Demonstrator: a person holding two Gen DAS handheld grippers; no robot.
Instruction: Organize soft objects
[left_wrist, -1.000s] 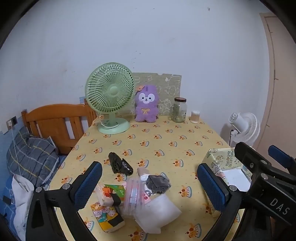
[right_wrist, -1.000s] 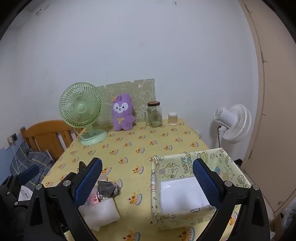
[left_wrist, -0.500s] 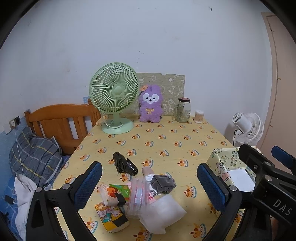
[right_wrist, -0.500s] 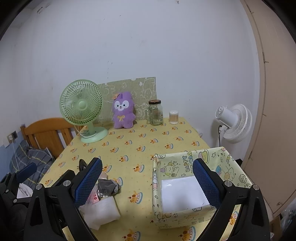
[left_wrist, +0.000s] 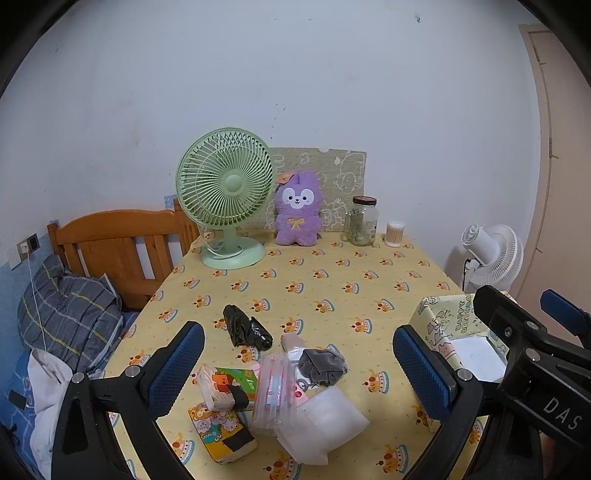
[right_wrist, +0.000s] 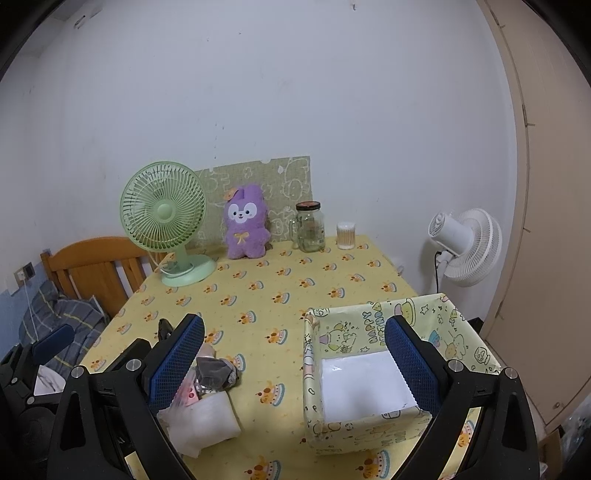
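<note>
Left hand-held gripper (left_wrist: 295, 373) and right hand-held gripper (right_wrist: 293, 365), both open, empty.
Patterned paper box (right_wrist: 373, 325) empty; pile of soft packets (left_wrist: 280, 384) at desk's near edge unsorted.

A plain white wall (left_wrist: 295, 74) backs the table (left_wrist: 332, 280), a wooden headboard (left_wrist: 118, 243) beside it.

Home bedroom. Wooden bed headboard (left_wrist: 118, 243) with plaid bedding (left_wrist: 66, 317) just beside a table under a yellow cartoon-print tablecloth (left_wrist: 332, 280). Green desk fan (left_wrist: 225, 195), purple plush toy (left_wrist: 297, 212) and glass jar (left_wrist: 362, 221) along a plain white wall. White floor fan (right_wrist: 465, 245) near a door.
</note>
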